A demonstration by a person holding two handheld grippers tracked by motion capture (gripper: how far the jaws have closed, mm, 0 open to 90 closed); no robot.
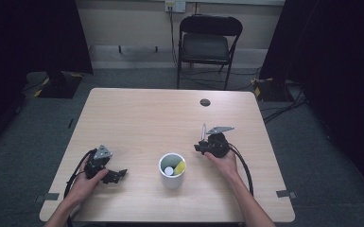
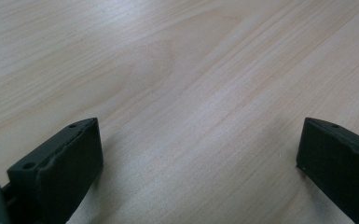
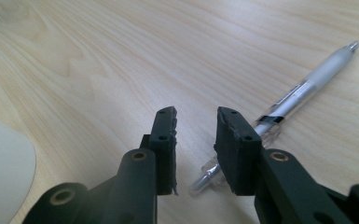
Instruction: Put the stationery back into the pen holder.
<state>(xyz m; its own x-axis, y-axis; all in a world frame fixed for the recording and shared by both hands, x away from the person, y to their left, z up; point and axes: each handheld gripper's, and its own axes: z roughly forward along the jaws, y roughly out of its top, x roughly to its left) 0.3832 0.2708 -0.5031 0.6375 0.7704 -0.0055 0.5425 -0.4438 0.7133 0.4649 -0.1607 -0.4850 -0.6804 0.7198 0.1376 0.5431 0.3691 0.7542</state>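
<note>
Left gripper (image 2: 198,158): one, jaws spread wide over bare table (image 1: 137,118), holding nothing. White cup (image 1: 172,171): one, near the front edge between the hands, containing what may be two items, one yellow, one white. Right gripper (image 3: 196,128): one, jaws narrowly apart, empty. Pen (image 3: 291,100): one, clear-barrelled, flat on the table, passing under the right-hand jaw.

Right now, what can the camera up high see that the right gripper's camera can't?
The high view alone takes in the whole table, the white cup with a yellow thing inside, the left gripper, both hands and a black chair. The right gripper view alone gives a close look at the clear pen lying beside its slightly parted jaws. Both share the right gripper, the pen and the wooden tabletop.
</note>
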